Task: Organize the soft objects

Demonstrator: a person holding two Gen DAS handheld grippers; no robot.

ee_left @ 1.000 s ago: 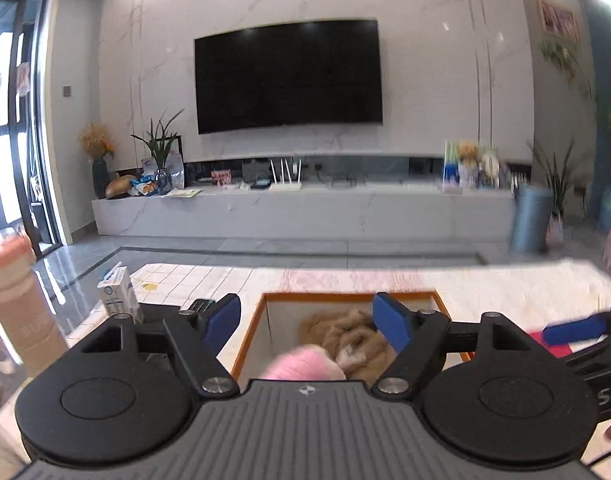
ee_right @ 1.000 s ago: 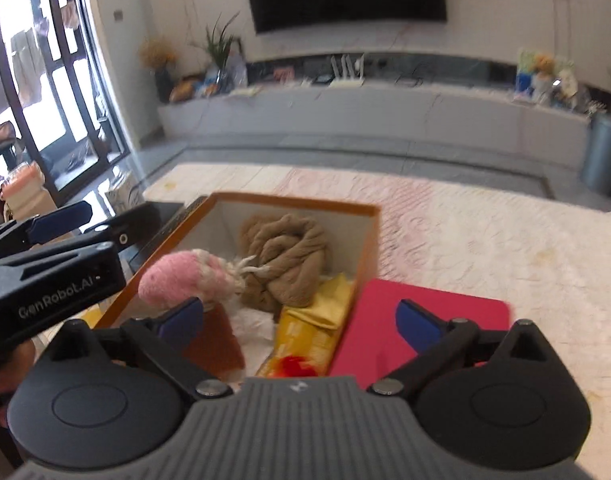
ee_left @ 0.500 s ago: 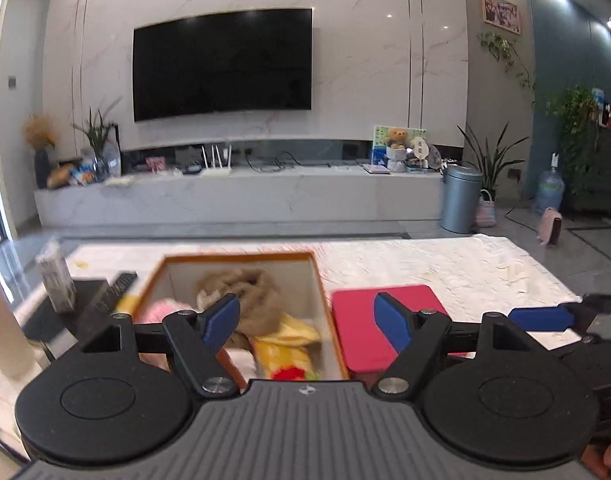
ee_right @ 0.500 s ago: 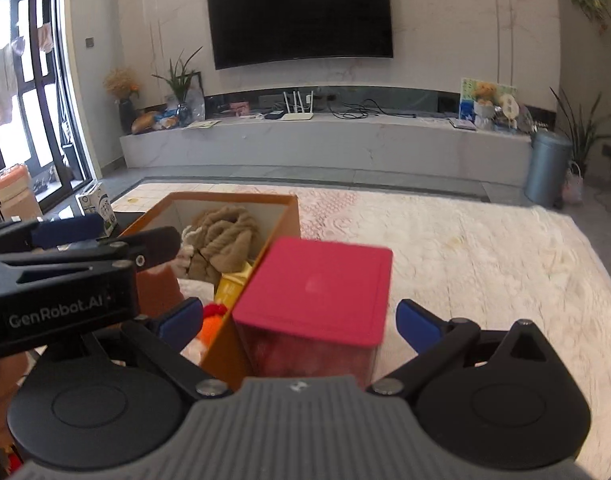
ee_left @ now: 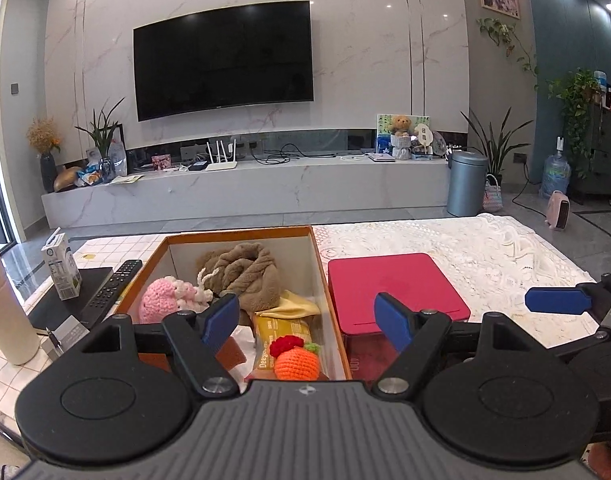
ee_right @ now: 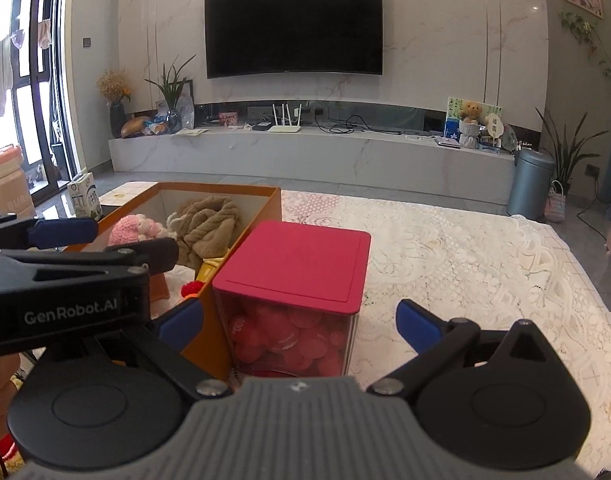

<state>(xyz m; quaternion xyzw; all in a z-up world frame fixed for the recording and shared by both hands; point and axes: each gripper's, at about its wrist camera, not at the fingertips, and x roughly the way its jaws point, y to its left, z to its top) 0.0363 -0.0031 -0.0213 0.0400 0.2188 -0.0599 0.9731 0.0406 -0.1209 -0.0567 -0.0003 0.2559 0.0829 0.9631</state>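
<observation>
Soft toys (ee_left: 167, 300) in the box (ee_left: 241, 236) could be snagged and dragged out by the empty, spread-apart left gripper (ee_left: 307, 318) and right gripper (ee_right: 299, 322).

Two handheld tongs were held side by side, level and pointing forward. The left tongs (ee_left: 307, 318) were spread wide, blue pads apart, with nothing gripped between them. The right tongs (ee_right: 301, 322) were likewise held wide apart and empty. The left tongs were seen just beside the right ones.

Pink knitted toy (ee_left: 167, 300) released into orange box (ee_left: 241, 234); left gripper (ee_left: 307, 318) withdrawn
</observation>
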